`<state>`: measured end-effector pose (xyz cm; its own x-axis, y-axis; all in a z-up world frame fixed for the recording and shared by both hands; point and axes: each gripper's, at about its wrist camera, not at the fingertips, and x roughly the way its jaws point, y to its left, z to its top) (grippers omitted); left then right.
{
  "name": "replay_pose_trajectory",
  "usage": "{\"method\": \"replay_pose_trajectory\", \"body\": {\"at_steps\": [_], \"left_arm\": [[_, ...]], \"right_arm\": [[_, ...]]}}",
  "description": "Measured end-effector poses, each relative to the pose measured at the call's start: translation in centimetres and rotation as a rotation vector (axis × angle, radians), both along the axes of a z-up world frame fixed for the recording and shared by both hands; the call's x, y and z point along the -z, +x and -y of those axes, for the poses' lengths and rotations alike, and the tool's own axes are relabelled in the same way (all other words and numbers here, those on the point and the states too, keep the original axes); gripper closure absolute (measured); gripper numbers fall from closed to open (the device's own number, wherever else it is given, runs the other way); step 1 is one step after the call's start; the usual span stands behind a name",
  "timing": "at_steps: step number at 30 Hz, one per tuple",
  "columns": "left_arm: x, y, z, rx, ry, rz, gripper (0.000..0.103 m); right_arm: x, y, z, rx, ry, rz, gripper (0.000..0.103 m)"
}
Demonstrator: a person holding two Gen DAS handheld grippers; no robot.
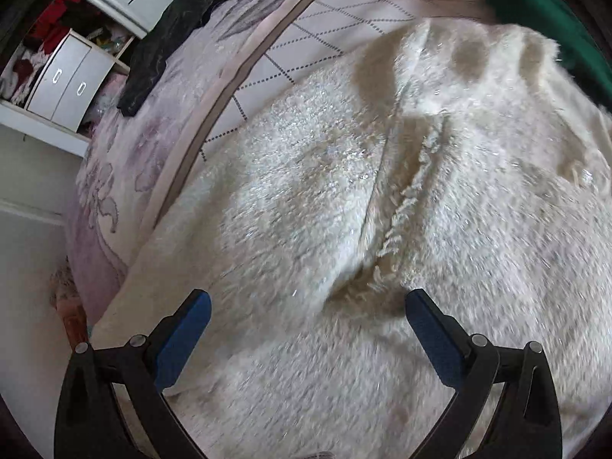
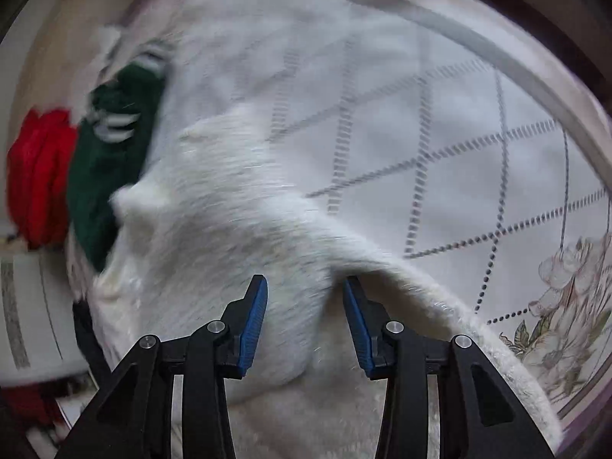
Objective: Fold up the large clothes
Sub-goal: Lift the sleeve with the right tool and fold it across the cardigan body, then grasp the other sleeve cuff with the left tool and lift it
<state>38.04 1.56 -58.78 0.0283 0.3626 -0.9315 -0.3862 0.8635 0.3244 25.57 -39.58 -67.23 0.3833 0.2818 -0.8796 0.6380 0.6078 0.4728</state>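
Left wrist view looks steeply down on the white fluffy garment (image 1: 344, 199), which lies spread over the quilted bedspread (image 1: 329, 19) and fills nearly the whole view. Taking its fringed seam (image 1: 401, 206) as the landmark: left of it lies a broad flat panel, and beyond that the bed's edge and a black garment (image 1: 168, 30). The seam runs away from the left gripper (image 1: 308, 306), ending between its blue pads, which stand spread wide and empty above the pile. Right of the seam the cloth bunches toward a green garment (image 1: 535, 7).

Right wrist view shows the right gripper (image 2: 304, 294) half open, with a raised fold of the white garment between the pads but not clearly pinched. By my reading, this hand is nearer a graspable edge.
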Motion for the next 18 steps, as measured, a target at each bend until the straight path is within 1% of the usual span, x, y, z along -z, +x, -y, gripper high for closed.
{"method": "replay_pose_trajectory", "body": {"at_steps": [1,2,3,4,5,6,7,8,9,11,16,18], "left_arm": [[0.5,0.3,-0.1,-0.002,-0.002,-0.003,0.000],[1.0,0.6,0.0,0.002,-0.007,-0.006,0.000],[1.3,0.8,0.1,0.008,-0.003,-0.006,0.000],[1.5,1.1,0.3,0.014,0.002,-0.003,0.000],[1.7,1.2,0.4,0.017,0.005,-0.002,0.000],[1.8,1.4,0.5,0.020,0.007,-0.001,0.000],[1.8,1.5,0.5,0.019,0.006,0.000,0.000],[1.7,1.5,0.5,0.017,0.002,0.001,0.000],[1.6,1.5,0.4,0.015,-0.005,0.004,0.000],[0.9,1.1,0.0,0.011,-0.021,0.016,0.000],[-2.4,-1.6,-1.1,-0.013,-0.059,0.051,0.000],[-4.1,-3.6,-1.8,-0.048,-0.084,0.062,0.000]], "right_arm": [[-1.1,0.2,-1.1,-0.058,-0.046,0.029,0.059],[-1.6,1.1,-1.7,-0.111,-0.091,0.034,0.059],[-1.8,2.0,-3.2,-0.200,-0.152,0.018,0.059],[-1.3,2.9,-4.9,-0.278,-0.203,-0.028,0.059],[-0.5,3.5,-5.8,-0.325,-0.236,-0.069,0.059],[0.9,4.4,-7.0,-0.396,-0.287,-0.139,0.059],[1.6,6.0,-8.3,-0.445,-0.343,-0.186,0.059],[2.3,6.3,-9.2,-0.487,-0.414,-0.214,0.058],[2.4,6.5,-10.1,-0.518,-0.475,-0.234,0.058],[2.1,7.0,-12.0,-0.552,-0.566,-0.272,0.058],[-0.8,6.0,-15.2,-0.588,-0.646,-0.256,0.058],[-2.1,5.2,-16.7,-0.601,-0.662,-0.246,0.054]]}}
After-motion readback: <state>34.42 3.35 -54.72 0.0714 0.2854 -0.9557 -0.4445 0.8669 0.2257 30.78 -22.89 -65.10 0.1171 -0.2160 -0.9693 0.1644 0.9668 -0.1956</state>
